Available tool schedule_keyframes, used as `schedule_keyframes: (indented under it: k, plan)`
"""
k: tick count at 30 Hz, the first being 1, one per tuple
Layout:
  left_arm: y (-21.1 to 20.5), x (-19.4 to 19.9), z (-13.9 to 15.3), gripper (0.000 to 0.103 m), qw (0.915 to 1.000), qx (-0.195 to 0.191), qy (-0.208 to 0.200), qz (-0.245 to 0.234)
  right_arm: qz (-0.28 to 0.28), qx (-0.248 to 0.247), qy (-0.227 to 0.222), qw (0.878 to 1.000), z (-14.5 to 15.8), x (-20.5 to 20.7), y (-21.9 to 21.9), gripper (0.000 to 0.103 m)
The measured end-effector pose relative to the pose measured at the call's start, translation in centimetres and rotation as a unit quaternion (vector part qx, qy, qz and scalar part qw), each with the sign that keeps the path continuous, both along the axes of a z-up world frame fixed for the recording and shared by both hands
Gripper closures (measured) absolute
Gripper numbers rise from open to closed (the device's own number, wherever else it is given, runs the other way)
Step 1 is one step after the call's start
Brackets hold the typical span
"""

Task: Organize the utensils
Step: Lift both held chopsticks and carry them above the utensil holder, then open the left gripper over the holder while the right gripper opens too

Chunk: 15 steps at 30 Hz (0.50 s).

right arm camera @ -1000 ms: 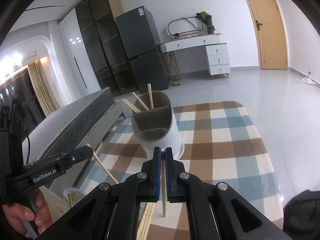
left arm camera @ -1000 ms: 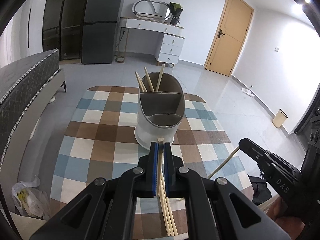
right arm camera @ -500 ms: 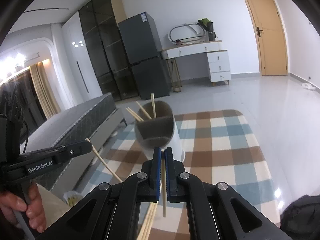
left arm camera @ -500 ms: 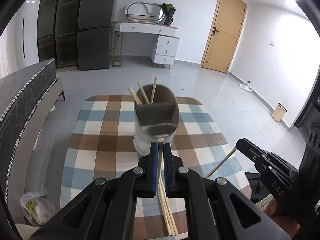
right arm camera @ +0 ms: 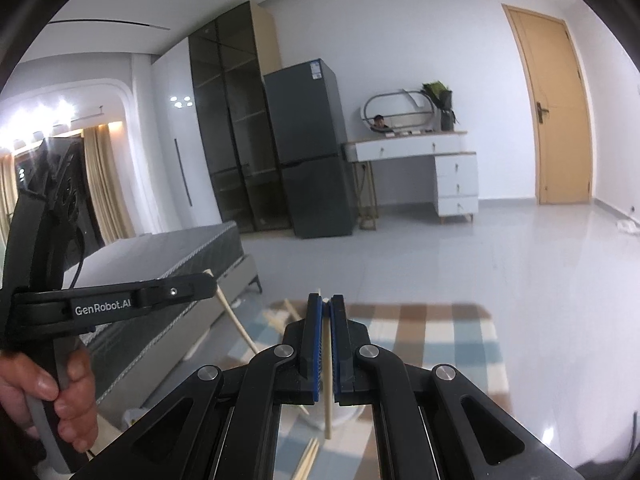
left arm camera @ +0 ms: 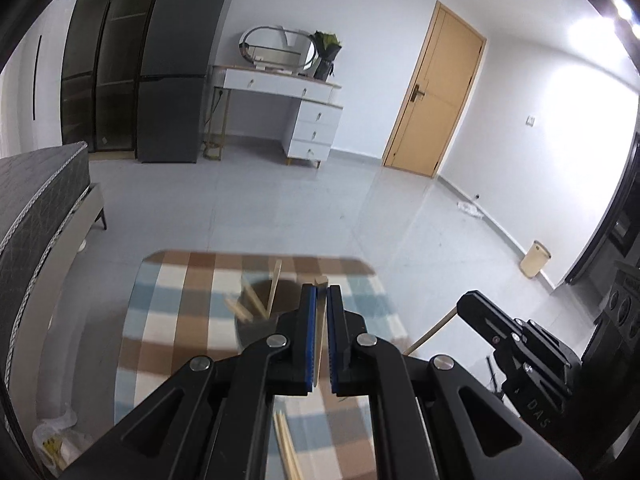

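Note:
In the left wrist view my left gripper [left arm camera: 321, 289] is shut on a pale wooden chopstick [left arm camera: 320, 328], held above the checked table [left arm camera: 176, 320]. Just behind its fingers stands the grey utensil holder [left arm camera: 254, 330] with a few chopsticks [left arm camera: 274, 292] standing in it. At the right, my right gripper [left arm camera: 470, 304] holds another chopstick [left arm camera: 430, 332]. In the right wrist view my right gripper [right arm camera: 327, 300] is shut on its chopstick [right arm camera: 328, 396], the holder's white base [right arm camera: 344, 416] sits below, and my left gripper [right arm camera: 210, 282] grips a slanting chopstick [right arm camera: 238, 322].
Loose chopsticks [left arm camera: 286, 448] lie on the near part of the table. A dark bed [left arm camera: 36, 208] runs along the left side, with a plastic bag [left arm camera: 52, 440] on the floor by it. Beyond are a fridge [left arm camera: 180, 80], a dresser [left arm camera: 304, 116] and a small bin [left arm camera: 535, 258].
Both grippers have risen with their chopsticks still clamped. The holder and table have dropped low in both views, and the holder is now partly hidden behind the fingers.

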<state>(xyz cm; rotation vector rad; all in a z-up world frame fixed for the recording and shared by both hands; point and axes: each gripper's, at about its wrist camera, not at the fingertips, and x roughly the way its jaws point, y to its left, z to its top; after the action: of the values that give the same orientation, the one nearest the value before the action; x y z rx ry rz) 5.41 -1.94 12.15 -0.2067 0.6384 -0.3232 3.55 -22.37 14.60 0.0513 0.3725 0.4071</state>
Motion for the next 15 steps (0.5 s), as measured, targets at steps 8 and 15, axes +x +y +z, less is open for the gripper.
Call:
schedule_keyframes:
  k: [8, 15]
  plan:
    - [1.5, 5.5, 1.7, 0.102, 0.9994, -0.018, -0.025, 0.014, 0.024, -0.028, -0.026, 0.999, 3.8, 6.3, 2.8, 0.1]
    - [3.1, 8.4, -0.3, 0.102, 0.9995, -0.016, -0.017, 0.023, 0.041, -0.048, -0.027, 0.998, 3.1, 11.2, 5.5, 0.1]
